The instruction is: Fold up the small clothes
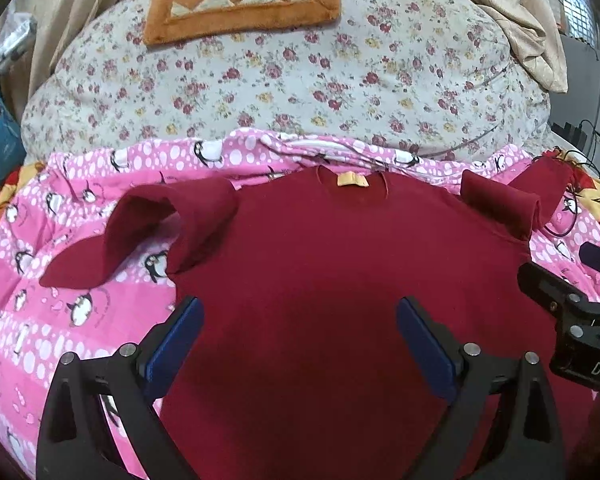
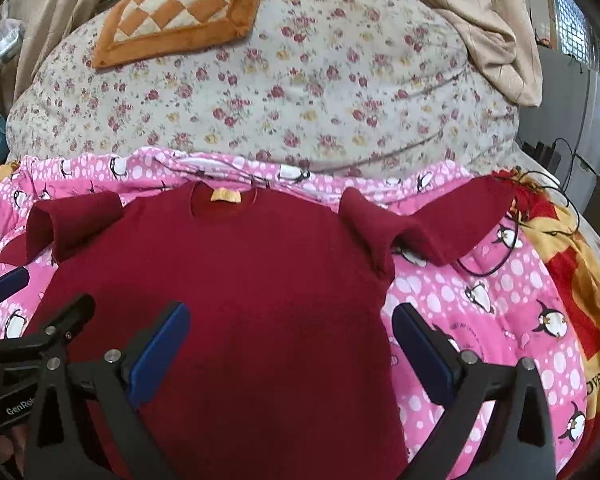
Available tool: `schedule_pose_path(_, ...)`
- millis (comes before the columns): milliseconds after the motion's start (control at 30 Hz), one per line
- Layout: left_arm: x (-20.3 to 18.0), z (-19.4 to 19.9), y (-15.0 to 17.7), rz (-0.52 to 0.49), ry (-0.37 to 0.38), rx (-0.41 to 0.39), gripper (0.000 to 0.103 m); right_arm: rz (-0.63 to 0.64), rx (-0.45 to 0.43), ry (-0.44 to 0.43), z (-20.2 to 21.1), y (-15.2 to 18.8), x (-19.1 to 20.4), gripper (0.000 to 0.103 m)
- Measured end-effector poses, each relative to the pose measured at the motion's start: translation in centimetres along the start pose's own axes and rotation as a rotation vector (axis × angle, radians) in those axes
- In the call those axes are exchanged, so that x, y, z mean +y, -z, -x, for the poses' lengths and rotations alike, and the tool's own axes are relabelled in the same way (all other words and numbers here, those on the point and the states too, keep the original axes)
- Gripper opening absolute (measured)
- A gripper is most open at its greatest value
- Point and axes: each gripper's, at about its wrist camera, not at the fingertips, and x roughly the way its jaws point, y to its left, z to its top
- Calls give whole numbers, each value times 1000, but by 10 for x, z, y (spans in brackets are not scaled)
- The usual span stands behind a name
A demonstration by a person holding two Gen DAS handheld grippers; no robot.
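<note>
Fingers (image 1: pixel 188 328) of both grippers gape empty over the red shirt's (image 1: pixel 320 280) side edges.

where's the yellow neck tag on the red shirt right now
The yellow tag sits inside the collar at the far edge of the red shirt, centred between both sleeves, next to the pink penguin blanket.

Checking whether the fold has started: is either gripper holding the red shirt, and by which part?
Neither. The left gripper and right gripper are both open above the flat red shirt, gripping nothing.

Hem of the red shirt (image 1: pixel 308 280) cut off by bottom edge.
</note>
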Motion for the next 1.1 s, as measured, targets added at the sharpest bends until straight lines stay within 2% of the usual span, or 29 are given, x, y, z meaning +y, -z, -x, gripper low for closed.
schedule_pose_path(233, -2, -15, 6, 17, 51, 94, 80, -3, 44, -2, -7, 3, -2, 102)
schedule_pose_path(400, -3, -21, 9, 16, 55, 133, 80, -2, 52, -3, -8, 3, -1, 102)
schedule_pose_path(1100, -4, -20, 7, 3, 57, 159, 80, 1, 68, 0, -11, 4, -2, 102)
